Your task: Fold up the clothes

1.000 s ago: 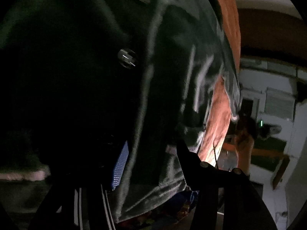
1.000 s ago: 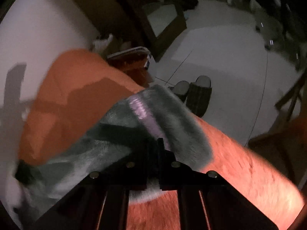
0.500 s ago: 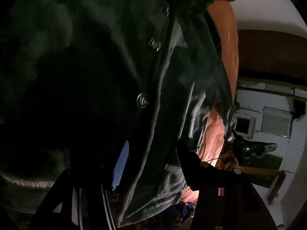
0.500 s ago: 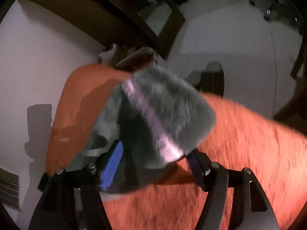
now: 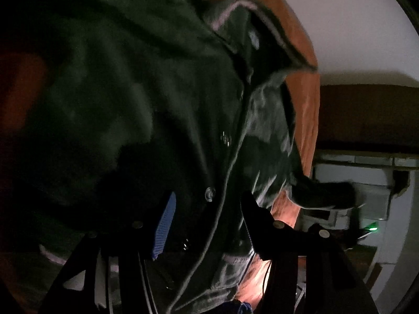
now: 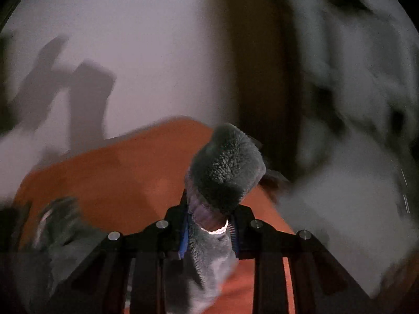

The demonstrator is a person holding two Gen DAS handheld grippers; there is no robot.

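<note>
Your left tool (image 5: 207,225) points forward over a dark green fleece jacket (image 5: 136,99) that fills most of the left wrist view. Its fingers stand apart, one with a blue ribbed pad (image 5: 164,229) on the left and a black finger (image 5: 258,222) on the right. The buttoned front edge of the jacket, with a clear button (image 5: 210,193), lies between them. You cannot tell from this view whether the pads touch the fabric.

The jacket lies on an orange bed cover (image 5: 307,120), which shows along its right edge.

Your right tool (image 6: 209,231) points forward and slightly upward toward a pale wall (image 6: 146,52). Its fingers are closed on a sleeve cuff (image 6: 225,175) of the jacket. The fleecy cuff stands up beyond the fingertips, and a lilac band with a white edge sits at the grip point. The rest of the sleeve hangs down below the fingers over the orange cover. The background in the right wrist view is blurred.
</note>
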